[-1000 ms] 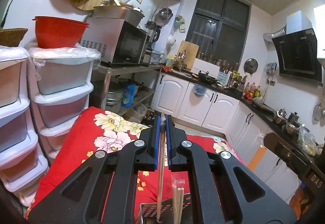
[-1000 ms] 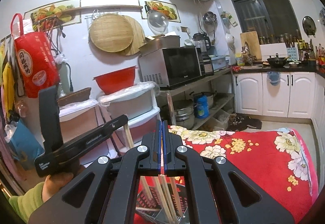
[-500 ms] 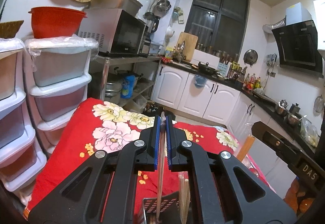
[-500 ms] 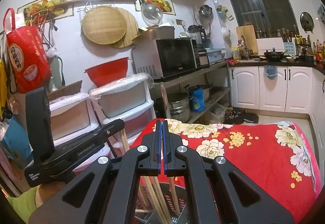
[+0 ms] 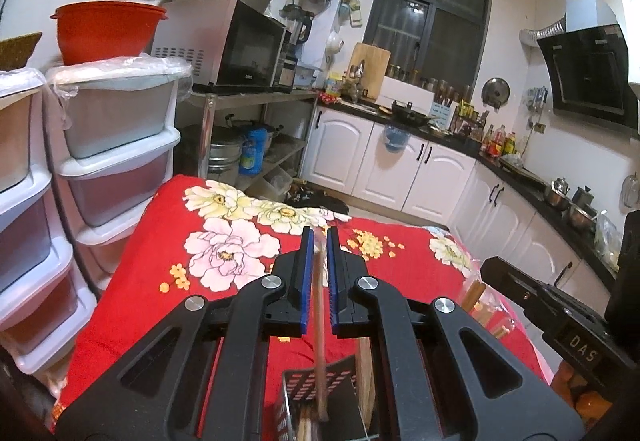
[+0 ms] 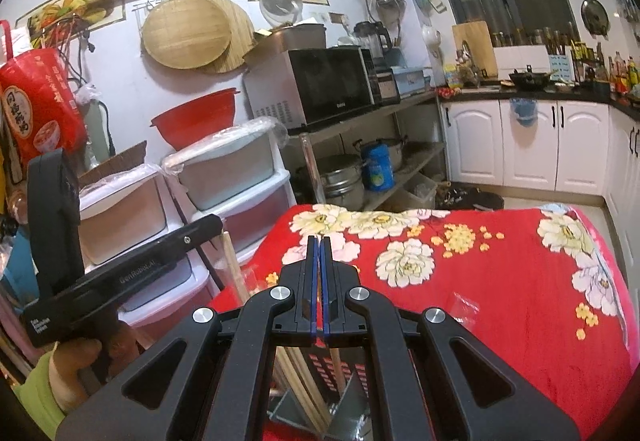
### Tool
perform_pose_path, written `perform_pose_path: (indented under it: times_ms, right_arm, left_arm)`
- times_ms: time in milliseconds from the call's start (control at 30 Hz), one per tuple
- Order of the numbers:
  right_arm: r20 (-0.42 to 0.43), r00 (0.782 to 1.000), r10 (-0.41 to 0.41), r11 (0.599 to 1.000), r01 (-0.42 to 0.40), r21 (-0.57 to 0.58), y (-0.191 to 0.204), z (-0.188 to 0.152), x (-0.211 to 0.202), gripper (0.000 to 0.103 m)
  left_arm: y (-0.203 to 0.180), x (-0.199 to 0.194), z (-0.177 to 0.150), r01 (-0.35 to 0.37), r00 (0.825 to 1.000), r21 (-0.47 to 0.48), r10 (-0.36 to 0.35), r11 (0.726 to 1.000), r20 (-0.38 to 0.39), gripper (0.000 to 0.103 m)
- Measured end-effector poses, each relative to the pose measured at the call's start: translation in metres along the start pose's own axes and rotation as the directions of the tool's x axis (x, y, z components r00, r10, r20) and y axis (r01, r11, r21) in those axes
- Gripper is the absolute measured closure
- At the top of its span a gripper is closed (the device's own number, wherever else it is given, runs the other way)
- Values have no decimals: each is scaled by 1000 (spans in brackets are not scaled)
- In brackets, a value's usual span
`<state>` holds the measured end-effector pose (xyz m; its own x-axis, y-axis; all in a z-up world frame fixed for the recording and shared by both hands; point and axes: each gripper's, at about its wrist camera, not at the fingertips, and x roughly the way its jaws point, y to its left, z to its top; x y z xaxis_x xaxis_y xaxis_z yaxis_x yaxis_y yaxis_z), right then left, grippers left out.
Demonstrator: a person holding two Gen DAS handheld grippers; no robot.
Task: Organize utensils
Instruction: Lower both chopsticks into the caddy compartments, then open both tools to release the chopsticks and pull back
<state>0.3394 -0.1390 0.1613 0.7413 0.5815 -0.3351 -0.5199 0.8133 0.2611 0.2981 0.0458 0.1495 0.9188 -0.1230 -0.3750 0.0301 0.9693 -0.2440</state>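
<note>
My left gripper (image 5: 318, 241) is shut on a wooden chopstick (image 5: 320, 341) that hangs blurred between its blue pads. The stick's lower end sits inside the perforated metal utensil holder (image 5: 298, 387), where other chopsticks stand. My right gripper (image 6: 320, 241) is shut, its pads almost touching, and a thin chopstick (image 6: 337, 363) runs from under them down into the same holder (image 6: 352, 397). Several more chopsticks (image 6: 298, 377) lean in it. From the right wrist, the left gripper (image 6: 216, 228) comes in from the left with its stick (image 6: 232, 261) poking up.
The holder stands on a table under a red flowered cloth (image 5: 160, 241). White plastic drawer towers (image 5: 116, 145) line the left side, with a microwave shelf (image 5: 240, 97) behind. A hand in a green sleeve (image 6: 76, 361) holds the left tool. Clear plastic wrap (image 6: 466, 301) lies on the cloth.
Both grippers have sunk toward the holder, so more of the red cloth shows. The chopsticks they hold have gone deeper into the holder. Neither grip has changed.
</note>
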Motion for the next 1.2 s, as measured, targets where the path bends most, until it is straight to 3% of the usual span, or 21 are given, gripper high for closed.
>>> perform_pose_path:
  times_ms: [233,400,500,667,967,1200]
  right_arm:
    - [-18,1000,-9,1000,9,2,-4,-8,-11,101]
    - [-30,999,-15,1000,16,15,-7,-13,-22,100]
    - [-35,999,-18,1000,19,24,-8,-17,-31,81]
    - [-38,999,-28,999,28,16,-8,-26,-48,70]
    - [-63,997,-54,998,55,8,-10,-49,-73,61]
    - [-102,991,-82,996,85,27,-20,-71,-86,58]
  left_arm:
    - [0,0,-6,3,999,-7,-3,1000,-40,100]
    - [-2,-6,-10,4,999,-12,-5,1000,-51,92]
    - [-2,-8,-11,5,999,-11,-6,1000,-53,88]
    - [-6,-20,-20,13,998,-2,-13,1000,-61,71]
    - [-15,-43,-39,45,997,3,-45,999,-65,50]
    - [-22,-59,-52,71,995,9,-70,997,-75,42]
